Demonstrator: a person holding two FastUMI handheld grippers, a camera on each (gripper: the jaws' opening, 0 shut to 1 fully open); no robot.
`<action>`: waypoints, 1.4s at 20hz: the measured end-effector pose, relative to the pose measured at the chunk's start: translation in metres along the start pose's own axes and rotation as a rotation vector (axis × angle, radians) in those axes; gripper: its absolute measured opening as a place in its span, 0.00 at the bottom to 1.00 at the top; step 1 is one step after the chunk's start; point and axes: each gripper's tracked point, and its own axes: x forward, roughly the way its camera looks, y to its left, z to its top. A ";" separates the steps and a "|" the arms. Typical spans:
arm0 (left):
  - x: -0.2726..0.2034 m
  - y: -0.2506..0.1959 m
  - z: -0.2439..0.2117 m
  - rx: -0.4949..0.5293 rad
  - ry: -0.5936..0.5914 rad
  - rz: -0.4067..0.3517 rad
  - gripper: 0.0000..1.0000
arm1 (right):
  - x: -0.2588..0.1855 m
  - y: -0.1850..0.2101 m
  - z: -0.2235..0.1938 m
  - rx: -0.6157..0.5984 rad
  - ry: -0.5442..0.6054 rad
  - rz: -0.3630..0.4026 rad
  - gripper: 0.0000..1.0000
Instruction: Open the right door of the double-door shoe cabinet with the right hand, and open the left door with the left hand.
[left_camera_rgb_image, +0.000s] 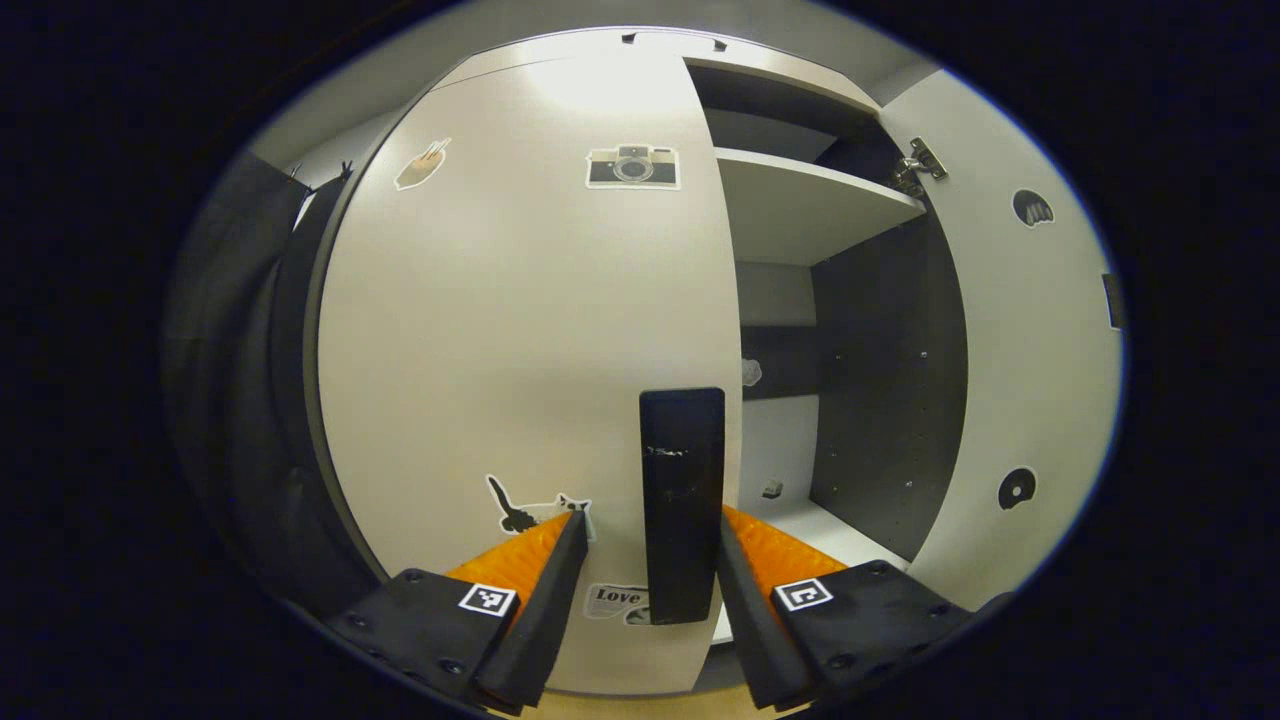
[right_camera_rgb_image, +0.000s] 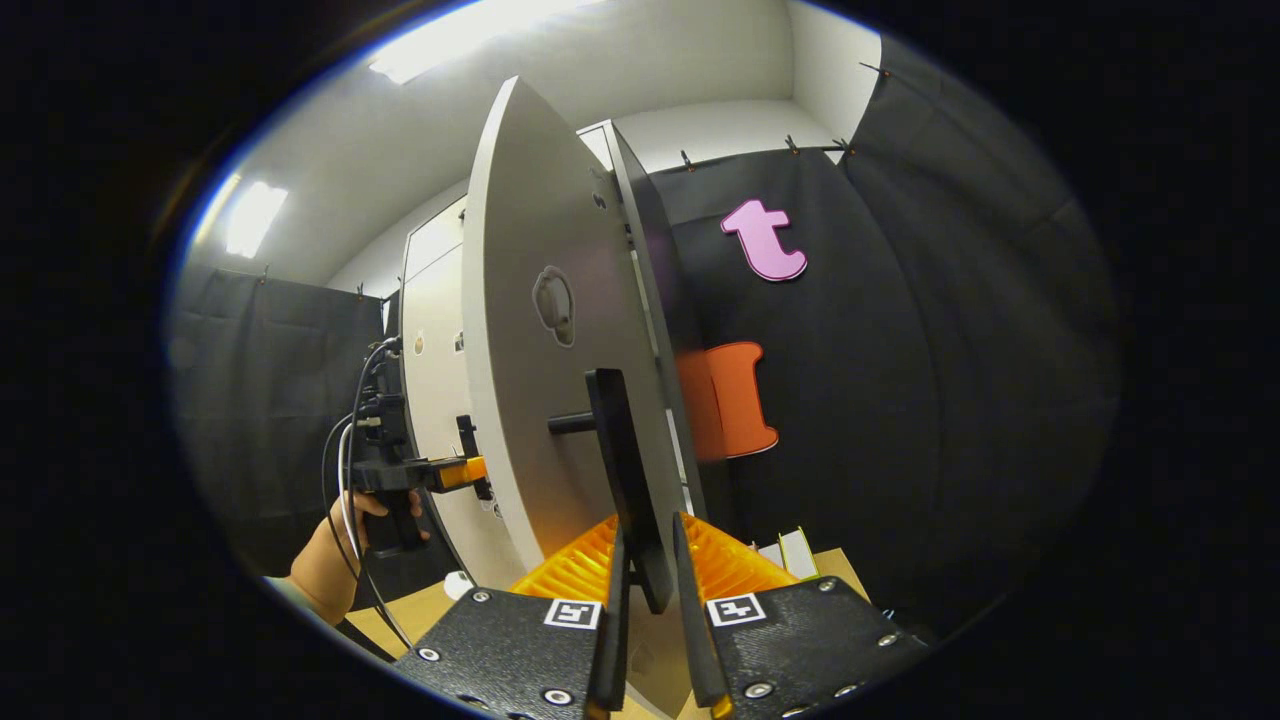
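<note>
The cabinet's left door (left_camera_rgb_image: 500, 330) is white with stickers and stands closed. Its black bar handle (left_camera_rgb_image: 682, 500) sits between the fingers of my open left gripper (left_camera_rgb_image: 650, 518), close to the right finger (left_camera_rgb_image: 740, 570). The right door (left_camera_rgb_image: 1020, 350) is swung wide open. In the right gripper view that door (right_camera_rgb_image: 540, 330) appears nearly edge-on, and my right gripper (right_camera_rgb_image: 648, 535) is shut on its black handle (right_camera_rgb_image: 622, 450). Farther off, a hand (right_camera_rgb_image: 330, 550) holds the left gripper (right_camera_rgb_image: 478, 470) at the left door (right_camera_rgb_image: 432, 380).
Behind the open right door the cabinet shows a white shelf (left_camera_rgb_image: 810, 200), a dark side wall (left_camera_rgb_image: 880, 380) and a pale bottom board (left_camera_rgb_image: 830, 525). Black booth cloth (right_camera_rgb_image: 900, 400) hangs close beside the open door. The floor (right_camera_rgb_image: 400, 615) is tan.
</note>
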 end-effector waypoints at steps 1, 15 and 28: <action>0.000 0.000 0.000 -0.005 0.002 0.010 0.78 | -0.002 0.000 -0.001 -0.002 0.006 -0.001 0.26; -0.020 -0.012 -0.005 -0.089 0.028 -0.068 0.31 | -0.019 -0.020 0.007 -0.079 -0.001 -0.074 0.67; -0.107 0.017 -0.016 -0.097 -0.004 -0.120 0.31 | -0.015 -0.003 -0.005 -0.156 0.003 -0.113 0.77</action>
